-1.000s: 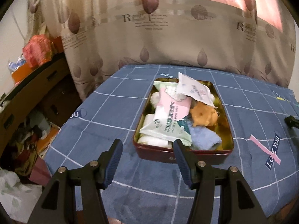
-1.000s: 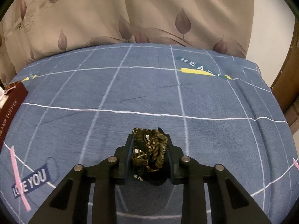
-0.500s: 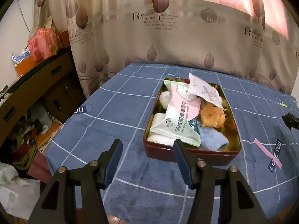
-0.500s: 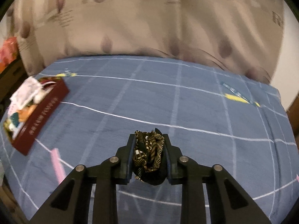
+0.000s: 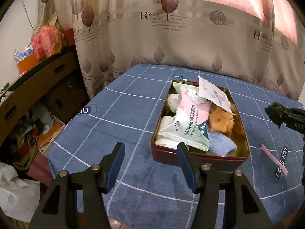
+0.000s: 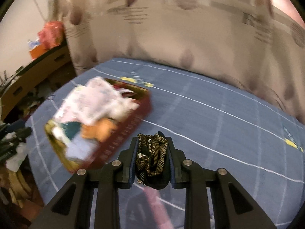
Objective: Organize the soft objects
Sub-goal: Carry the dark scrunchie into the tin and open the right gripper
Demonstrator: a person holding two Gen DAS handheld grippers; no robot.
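A dark red tin box (image 5: 198,157) stands on the blue table, filled with soft items: a wipes pack (image 5: 187,122), a white sachet (image 5: 213,94), an orange plush toy (image 5: 222,123) and a blue cloth (image 5: 221,147). My left gripper (image 5: 150,165) is open and empty, just in front of the box's near left corner. My right gripper (image 6: 151,158) is shut on a black-and-gold patterned fabric bundle (image 6: 152,152), held above the table right of the box (image 6: 125,139). It shows at the right edge of the left wrist view (image 5: 274,110).
A blue checked cloth (image 5: 124,126) covers the table. A leaf-patterned curtain (image 5: 171,28) hangs behind it. A brown cabinet (image 5: 34,87) and floor clutter (image 5: 24,143) lie off the table's left edge. A pink strip and "LOVE YOU" label (image 5: 276,160) lie right of the box.
My right gripper has swung left with the fabric bundle, bringing the box into its view. My left gripper has drawn back and left from the box, still open.
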